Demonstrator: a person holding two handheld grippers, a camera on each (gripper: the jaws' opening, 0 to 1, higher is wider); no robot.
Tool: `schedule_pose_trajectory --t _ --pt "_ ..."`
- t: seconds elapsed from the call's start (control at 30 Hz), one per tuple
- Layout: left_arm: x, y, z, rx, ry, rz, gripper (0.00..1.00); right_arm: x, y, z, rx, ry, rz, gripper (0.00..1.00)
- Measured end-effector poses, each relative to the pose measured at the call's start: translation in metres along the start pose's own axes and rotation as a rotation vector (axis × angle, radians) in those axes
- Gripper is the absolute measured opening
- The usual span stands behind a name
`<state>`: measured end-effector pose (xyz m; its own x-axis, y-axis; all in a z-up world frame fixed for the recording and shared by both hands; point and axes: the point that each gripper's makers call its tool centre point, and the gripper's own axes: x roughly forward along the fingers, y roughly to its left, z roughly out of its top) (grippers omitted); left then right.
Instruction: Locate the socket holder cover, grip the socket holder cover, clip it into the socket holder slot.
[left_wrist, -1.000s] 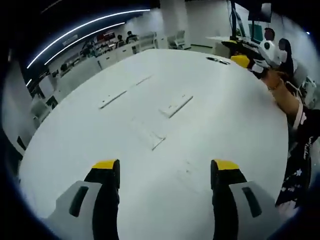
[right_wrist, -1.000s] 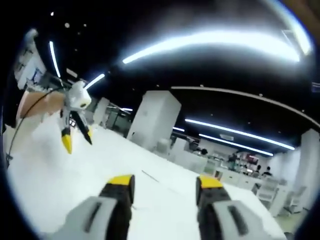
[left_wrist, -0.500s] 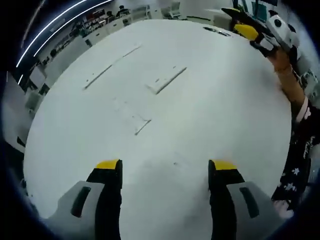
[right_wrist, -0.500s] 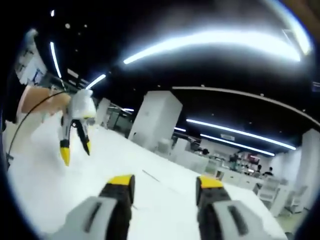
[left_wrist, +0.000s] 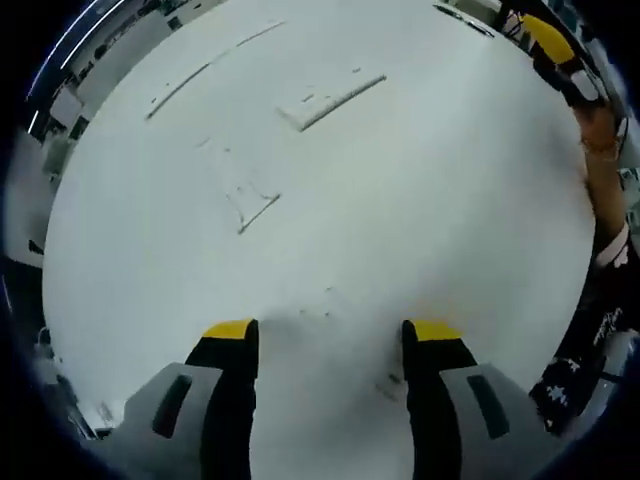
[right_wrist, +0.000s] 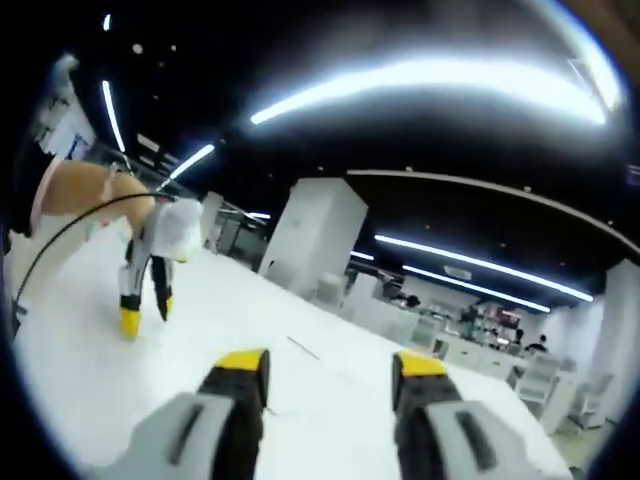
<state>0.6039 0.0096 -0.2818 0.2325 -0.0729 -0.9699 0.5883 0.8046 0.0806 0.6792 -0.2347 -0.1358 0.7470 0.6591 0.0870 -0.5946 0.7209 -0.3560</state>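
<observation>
Because the white socket holder strips (left_wrist: 330, 100) at the upper middle barely stand out from the white table (left_wrist: 450, 220), my left gripper (left_wrist: 330, 335), jaws spread and empty, may grab the wrong one, while my right gripper (right_wrist: 328, 362), also spread and empty, points away.

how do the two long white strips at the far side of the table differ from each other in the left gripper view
The thin strip is longer and much narrower, little more than a line on the white table. The wide strip is shorter and broader, with a visible raised edge and small marks on top. The thin strip lies further from the left gripper, toward the table's edge. Both are white, lie flat and run at a similar slant.
</observation>
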Motion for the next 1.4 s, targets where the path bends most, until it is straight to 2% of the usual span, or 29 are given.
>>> schedule_pose_trajectory --t 0.07,0.23,0.3,0.4,0.57,0.67,1.03,1.13,1.3,1.4 --pt "0.000 0.001 -0.003 -0.052 0.027 -0.001 0.58 0.000 -0.001 0.000 0.000 -0.001 -0.002 0.51" --pt "0.000 0.000 -0.005 -0.083 0.040 0.004 0.58 -0.001 -0.001 0.002 0.005 -0.008 -0.003 0.51" --pt "0.000 0.003 -0.006 -0.101 0.048 0.020 0.61 0.000 0.001 0.001 0.002 -0.005 0.001 0.51" --pt "-0.001 0.005 -0.012 -0.180 0.074 0.042 0.63 0.001 0.002 -0.001 -0.010 0.005 0.002 0.51" --pt "0.000 -0.003 -0.015 -0.237 0.081 0.004 0.54 0.002 0.004 -0.002 -0.016 0.012 0.006 0.51" --pt "0.000 -0.006 -0.015 -0.251 0.083 0.005 0.52 0.002 0.005 -0.002 -0.018 0.013 0.007 0.51" --pt "-0.001 -0.009 -0.018 -0.354 0.136 0.012 0.50 0.000 0.003 -0.003 -0.019 0.015 0.003 0.51" --pt "-0.001 -0.004 -0.011 -0.385 0.149 0.014 0.48 0.001 0.003 -0.002 -0.017 0.012 0.004 0.51" --pt "-0.002 0.000 -0.005 -0.414 0.150 0.019 0.46 0.001 0.003 -0.001 -0.017 0.009 0.006 0.51" --pt "-0.002 -0.004 -0.010 -0.427 0.142 0.023 0.45 0.001 0.004 -0.002 -0.017 0.011 0.008 0.51"
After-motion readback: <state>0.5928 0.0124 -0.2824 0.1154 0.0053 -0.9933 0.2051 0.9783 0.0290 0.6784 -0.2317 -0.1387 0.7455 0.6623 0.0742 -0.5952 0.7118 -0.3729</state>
